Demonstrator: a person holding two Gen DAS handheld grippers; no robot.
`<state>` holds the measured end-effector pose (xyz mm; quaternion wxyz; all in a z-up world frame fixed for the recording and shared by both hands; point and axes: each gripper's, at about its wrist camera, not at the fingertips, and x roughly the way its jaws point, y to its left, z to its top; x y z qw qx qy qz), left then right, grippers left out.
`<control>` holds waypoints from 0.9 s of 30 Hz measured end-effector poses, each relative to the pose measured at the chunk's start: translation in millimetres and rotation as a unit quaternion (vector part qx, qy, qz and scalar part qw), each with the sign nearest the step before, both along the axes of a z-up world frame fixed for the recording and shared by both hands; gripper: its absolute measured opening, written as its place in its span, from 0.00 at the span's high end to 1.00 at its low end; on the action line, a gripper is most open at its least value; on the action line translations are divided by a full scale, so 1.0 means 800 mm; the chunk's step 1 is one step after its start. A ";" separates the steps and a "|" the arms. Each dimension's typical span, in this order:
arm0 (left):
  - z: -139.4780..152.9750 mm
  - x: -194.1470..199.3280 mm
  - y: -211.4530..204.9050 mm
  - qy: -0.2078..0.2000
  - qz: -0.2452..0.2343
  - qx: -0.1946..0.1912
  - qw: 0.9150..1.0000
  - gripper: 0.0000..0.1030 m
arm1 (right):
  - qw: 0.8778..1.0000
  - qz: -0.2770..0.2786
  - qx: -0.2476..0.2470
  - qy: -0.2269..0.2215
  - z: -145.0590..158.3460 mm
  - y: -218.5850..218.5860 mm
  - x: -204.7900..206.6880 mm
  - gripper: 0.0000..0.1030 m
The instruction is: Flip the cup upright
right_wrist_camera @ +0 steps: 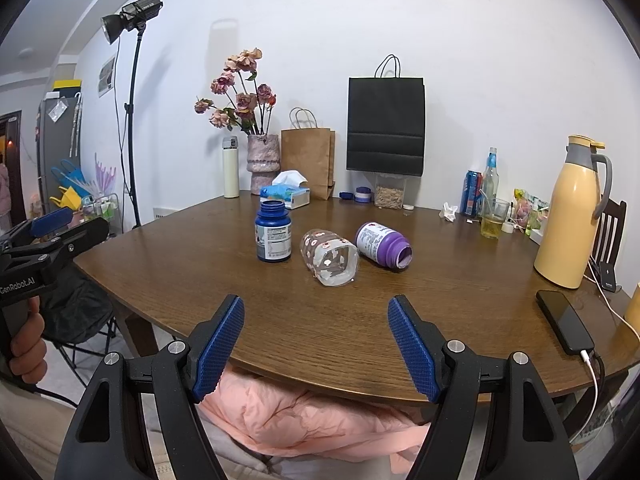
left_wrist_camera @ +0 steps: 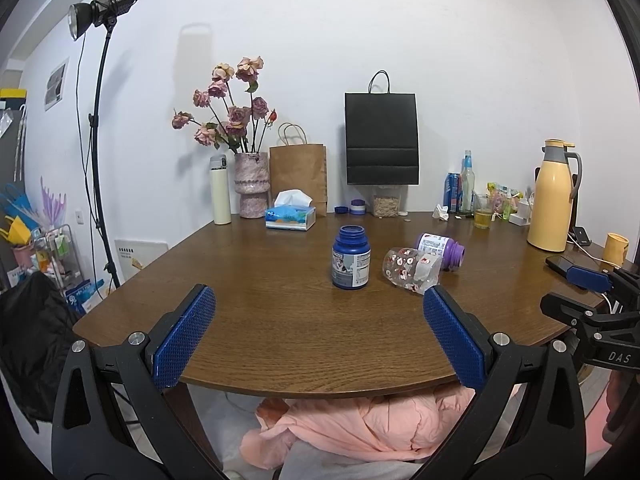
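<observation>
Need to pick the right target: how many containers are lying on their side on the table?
2. The patterned clear cup lies mid-table, mouth toward the camera; the purple bottle lies just to its right. The blue bottle stands upright. Rear clutter may hide more.

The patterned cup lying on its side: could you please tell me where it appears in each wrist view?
Left wrist view: the cup lies right of centre, just right of the blue bottle, above the right pad.
Right wrist view: the cup lies at centre, mouth toward the camera, between the blue bottle and the purple bottle.
Shared landmark: the black bag at the wall.
</observation>
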<state>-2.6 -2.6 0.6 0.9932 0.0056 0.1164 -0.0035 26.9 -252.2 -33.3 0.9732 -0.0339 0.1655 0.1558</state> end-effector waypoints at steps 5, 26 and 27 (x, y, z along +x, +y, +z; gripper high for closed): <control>0.000 0.000 0.000 0.000 0.000 0.000 1.000 0.00 | 1.000 -0.001 0.000 -0.001 0.000 -0.001 0.000 0.23; -0.011 0.112 0.003 0.067 -0.057 -0.026 0.996 0.00 | 0.999 0.024 -0.016 0.041 -0.004 0.018 0.097 0.23; -0.014 0.127 0.002 0.072 -0.057 -0.029 0.995 0.00 | 0.998 0.028 -0.023 0.046 -0.007 0.023 0.115 0.23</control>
